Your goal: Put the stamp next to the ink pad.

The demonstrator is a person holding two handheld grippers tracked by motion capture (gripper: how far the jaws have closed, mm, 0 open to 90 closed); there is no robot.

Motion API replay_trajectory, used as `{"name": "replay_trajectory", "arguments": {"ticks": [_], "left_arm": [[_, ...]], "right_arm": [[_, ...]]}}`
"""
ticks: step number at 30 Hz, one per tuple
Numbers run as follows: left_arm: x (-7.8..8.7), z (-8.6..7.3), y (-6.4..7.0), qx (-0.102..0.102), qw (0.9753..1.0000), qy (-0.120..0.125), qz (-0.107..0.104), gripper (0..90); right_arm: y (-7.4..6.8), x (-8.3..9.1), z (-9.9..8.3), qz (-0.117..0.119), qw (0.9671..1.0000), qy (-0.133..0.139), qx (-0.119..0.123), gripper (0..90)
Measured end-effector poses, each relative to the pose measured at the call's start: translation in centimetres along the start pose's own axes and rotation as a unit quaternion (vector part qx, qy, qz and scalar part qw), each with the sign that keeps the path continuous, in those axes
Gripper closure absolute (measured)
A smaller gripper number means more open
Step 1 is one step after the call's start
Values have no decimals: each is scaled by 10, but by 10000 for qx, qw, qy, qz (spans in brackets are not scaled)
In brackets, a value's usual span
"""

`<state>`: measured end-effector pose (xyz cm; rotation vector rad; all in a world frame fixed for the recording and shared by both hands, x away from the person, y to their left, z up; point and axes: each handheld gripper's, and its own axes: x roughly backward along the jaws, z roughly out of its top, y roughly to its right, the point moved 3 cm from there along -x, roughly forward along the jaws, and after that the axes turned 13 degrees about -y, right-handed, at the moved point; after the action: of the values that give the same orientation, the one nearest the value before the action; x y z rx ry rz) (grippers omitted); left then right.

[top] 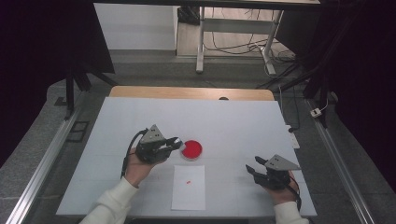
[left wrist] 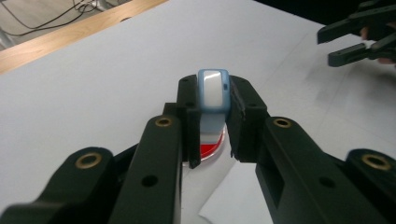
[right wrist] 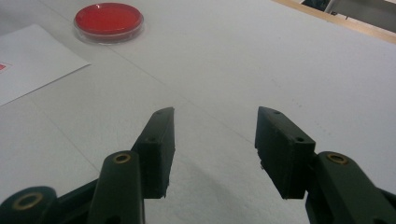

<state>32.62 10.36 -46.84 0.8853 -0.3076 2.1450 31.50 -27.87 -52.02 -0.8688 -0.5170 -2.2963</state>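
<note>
Am clamping blue-rimmed white lid (left wrist: 213,91) in left gripper (left wrist: 213,122) above red petri dish (top: 192,150); am holding right gripper (right wrist: 215,140) spread, empty.

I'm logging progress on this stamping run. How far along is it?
Done: the sheet of paper already bears one small red mark. In hand: the left tool grips the blue-and-white stamp over the red ink dish. Left: probably inking and pressing again. The right tool waits open.

Both grippers are matte black: the left gripper (top: 175,142) and right gripper (top: 252,167) each carry a grey three-cornered plate, brass-ringed screws along chunky jaws, and a black cable trailing back. White sleeves (top: 112,203) cover both forearms.
</note>
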Motion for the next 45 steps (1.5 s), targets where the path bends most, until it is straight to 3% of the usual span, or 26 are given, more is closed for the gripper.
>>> {"name": "replay_trajectory", "arguments": {"ticks": [9,21,34,45], "left_arm": [[-7,-3,-14,91,9996,-155,213,757],[-29,-7,-33,128,9970,-541,546,758],[-49,-15,-52,398,9935,-889,581,757],[-58,-20,-58,417,9904,-1133,666,755]], "right_arm": [[-1,-2,0,4,10000,-45,9,474],[-1,-4,0,-8,9999,-95,34,473],[-2,-5,0,-19,9999,-126,40,473],[-2,-6,-1,-37,9999,-147,46,472]]}}
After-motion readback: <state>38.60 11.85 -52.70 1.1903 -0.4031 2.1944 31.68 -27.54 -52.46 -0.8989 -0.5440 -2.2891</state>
